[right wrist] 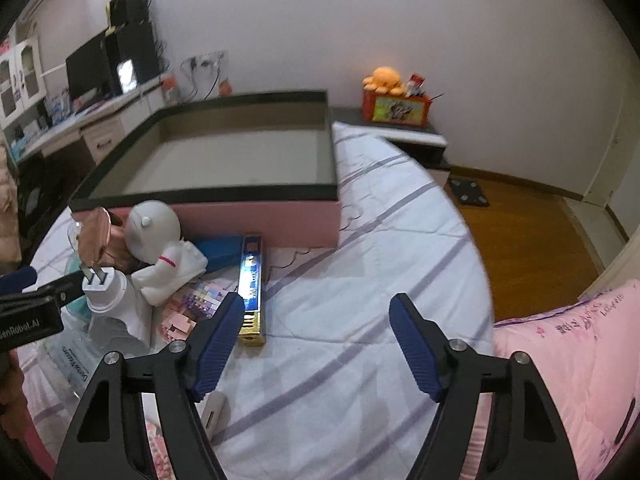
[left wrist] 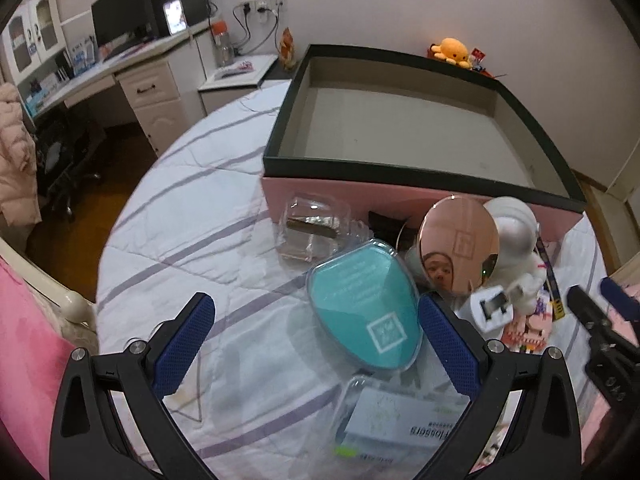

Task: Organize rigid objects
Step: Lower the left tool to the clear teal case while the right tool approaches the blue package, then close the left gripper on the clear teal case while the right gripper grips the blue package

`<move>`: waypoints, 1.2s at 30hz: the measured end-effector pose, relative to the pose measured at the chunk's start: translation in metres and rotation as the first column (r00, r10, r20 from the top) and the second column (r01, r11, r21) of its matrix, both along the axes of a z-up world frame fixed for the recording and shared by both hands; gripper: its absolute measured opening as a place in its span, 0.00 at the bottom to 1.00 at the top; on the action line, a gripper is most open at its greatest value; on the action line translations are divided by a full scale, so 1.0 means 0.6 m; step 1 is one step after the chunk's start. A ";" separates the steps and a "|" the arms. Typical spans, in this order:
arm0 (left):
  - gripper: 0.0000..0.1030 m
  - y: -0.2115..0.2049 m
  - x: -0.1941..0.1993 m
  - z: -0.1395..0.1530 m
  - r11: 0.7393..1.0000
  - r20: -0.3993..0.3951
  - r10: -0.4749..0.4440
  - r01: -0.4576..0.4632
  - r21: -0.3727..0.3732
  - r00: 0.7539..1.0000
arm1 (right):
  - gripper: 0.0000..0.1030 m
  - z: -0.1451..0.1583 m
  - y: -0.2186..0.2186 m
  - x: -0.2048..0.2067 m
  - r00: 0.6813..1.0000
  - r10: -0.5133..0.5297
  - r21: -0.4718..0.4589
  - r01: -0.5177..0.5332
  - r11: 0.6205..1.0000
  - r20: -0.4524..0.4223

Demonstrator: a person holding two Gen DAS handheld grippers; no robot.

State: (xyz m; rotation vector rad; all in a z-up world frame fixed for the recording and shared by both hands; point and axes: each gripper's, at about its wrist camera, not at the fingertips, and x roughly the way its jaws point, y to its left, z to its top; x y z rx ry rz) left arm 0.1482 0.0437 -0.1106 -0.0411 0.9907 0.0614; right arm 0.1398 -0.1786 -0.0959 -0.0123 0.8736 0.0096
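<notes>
Plain white walls (right wrist: 400,20), wooden floor (right wrist: 532,232) beyond the bed's far right corner. White desk (left wrist: 132,64) with drawers and dark monitor (left wrist: 120,20) at far left, wall sockets (left wrist: 264,2) beside it. Low nightstand (right wrist: 416,140) against the far wall.

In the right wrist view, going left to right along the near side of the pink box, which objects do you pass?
Round rose mirror → white astronaut figure → long blue and gold box → bare striped bedsheet.
</notes>
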 end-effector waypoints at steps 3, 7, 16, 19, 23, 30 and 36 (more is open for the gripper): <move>1.00 -0.001 0.010 -0.001 1.000 -0.028 -0.004 0.004 -0.012 1.000 | 0.68 -0.009 0.007 0.021 0.999 0.023 -0.027 -0.024 0.999 -0.031; 1.00 0.003 0.017 -0.005 0.999 -0.066 -0.004 0.001 -0.054 0.998 | 0.68 -0.012 0.009 0.042 0.995 0.071 0.002 -0.071 0.997 -0.063; 0.98 0.019 0.031 -0.022 0.982 -0.171 0.012 -0.044 -0.184 0.985 | 0.52 -0.018 0.012 0.076 0.979 0.144 0.060 -0.136 0.989 -0.142; 0.98 0.024 0.033 -0.027 0.974 -0.193 0.020 -0.063 -0.220 0.981 | 0.47 -0.027 0.017 0.087 0.975 0.149 0.051 -0.142 0.988 -0.167; 0.98 0.016 0.034 -0.026 0.979 -0.190 0.024 -0.062 -0.194 0.981 | 0.46 -0.034 0.018 0.099 0.971 0.149 0.059 -0.140 0.988 -0.189; 0.84 0.003 0.050 -0.027 0.975 -0.209 -0.014 -0.032 -0.219 0.978 | 0.16 -0.036 0.023 0.088 0.967 0.176 0.043 -0.171 0.984 -0.184; 0.61 -0.019 0.045 -0.018 0.976 -0.188 -0.080 0.039 -0.213 0.979 | 0.15 -0.037 0.021 0.076 0.970 0.172 0.009 -0.173 0.985 -0.173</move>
